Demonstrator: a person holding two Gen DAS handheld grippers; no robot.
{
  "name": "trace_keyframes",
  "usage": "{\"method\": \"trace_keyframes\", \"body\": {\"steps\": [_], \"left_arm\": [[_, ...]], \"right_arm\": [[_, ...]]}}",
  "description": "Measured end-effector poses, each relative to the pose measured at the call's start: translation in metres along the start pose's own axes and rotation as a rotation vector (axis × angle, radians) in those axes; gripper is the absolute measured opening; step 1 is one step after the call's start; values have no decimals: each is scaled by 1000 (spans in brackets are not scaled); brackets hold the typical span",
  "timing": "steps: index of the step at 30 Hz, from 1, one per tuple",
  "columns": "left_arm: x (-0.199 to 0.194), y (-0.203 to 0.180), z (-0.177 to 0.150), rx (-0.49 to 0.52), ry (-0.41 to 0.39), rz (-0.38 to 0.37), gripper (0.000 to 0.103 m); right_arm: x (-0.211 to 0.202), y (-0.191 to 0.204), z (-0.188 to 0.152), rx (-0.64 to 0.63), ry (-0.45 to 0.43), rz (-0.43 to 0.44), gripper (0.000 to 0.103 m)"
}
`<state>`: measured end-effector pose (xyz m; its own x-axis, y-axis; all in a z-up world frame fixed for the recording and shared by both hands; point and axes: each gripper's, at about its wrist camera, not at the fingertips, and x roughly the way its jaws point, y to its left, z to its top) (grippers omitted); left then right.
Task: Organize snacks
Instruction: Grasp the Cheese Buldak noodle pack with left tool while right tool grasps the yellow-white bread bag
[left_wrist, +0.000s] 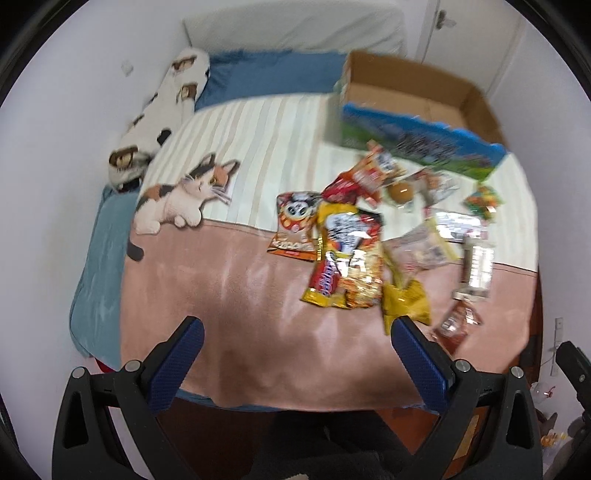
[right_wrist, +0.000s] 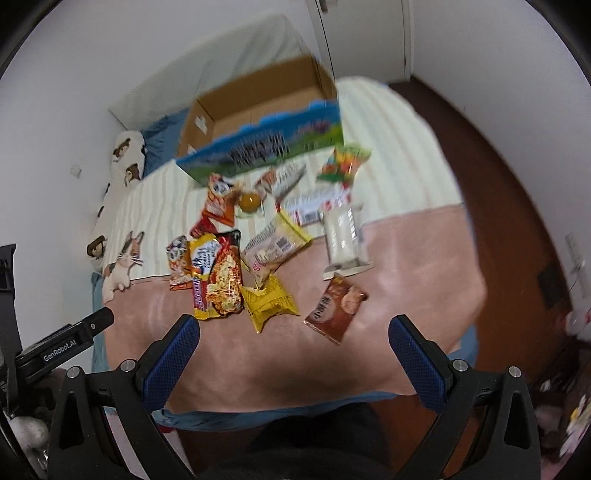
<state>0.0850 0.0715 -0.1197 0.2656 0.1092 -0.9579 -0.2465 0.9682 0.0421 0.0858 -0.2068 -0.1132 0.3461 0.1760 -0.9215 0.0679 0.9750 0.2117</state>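
Observation:
Several snack packets lie spread on a bed: a yellow-red noodle bag (left_wrist: 347, 258) (right_wrist: 218, 275), a small yellow packet (left_wrist: 404, 299) (right_wrist: 267, 301), a brown biscuit packet (right_wrist: 334, 308) (left_wrist: 456, 325), a clear wrapped pack (right_wrist: 343, 236) (left_wrist: 476, 267) and a colourful candy bag (right_wrist: 341, 162) (left_wrist: 484, 199). An open cardboard box (left_wrist: 417, 99) (right_wrist: 255, 107) with a blue-green printed front stands behind them. My left gripper (left_wrist: 297, 336) is open and empty above the pink blanket, near the bed's front edge. My right gripper (right_wrist: 293, 332) is open and empty, just short of the brown packet.
The blanket (left_wrist: 240, 291) has a cat picture (left_wrist: 184, 195). A cat-print long pillow (left_wrist: 155, 122) lies along the left wall. A white pillow (left_wrist: 291, 29) is at the head. The left gripper's body (right_wrist: 55, 347) shows at the right view's left edge.

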Motion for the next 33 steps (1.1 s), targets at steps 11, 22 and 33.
{"method": "trace_keyframes", "body": {"steps": [11, 22, 33], "left_arm": [[179, -49, 57, 23, 288, -117, 103], [237, -63, 57, 46, 320, -134, 88], [234, -15, 25, -46, 346, -173, 90]], "right_arm": [[169, -5, 47, 178, 213, 88, 103], [250, -5, 72, 448, 298, 158, 94], [342, 53, 98, 368, 439, -90, 84]]}}
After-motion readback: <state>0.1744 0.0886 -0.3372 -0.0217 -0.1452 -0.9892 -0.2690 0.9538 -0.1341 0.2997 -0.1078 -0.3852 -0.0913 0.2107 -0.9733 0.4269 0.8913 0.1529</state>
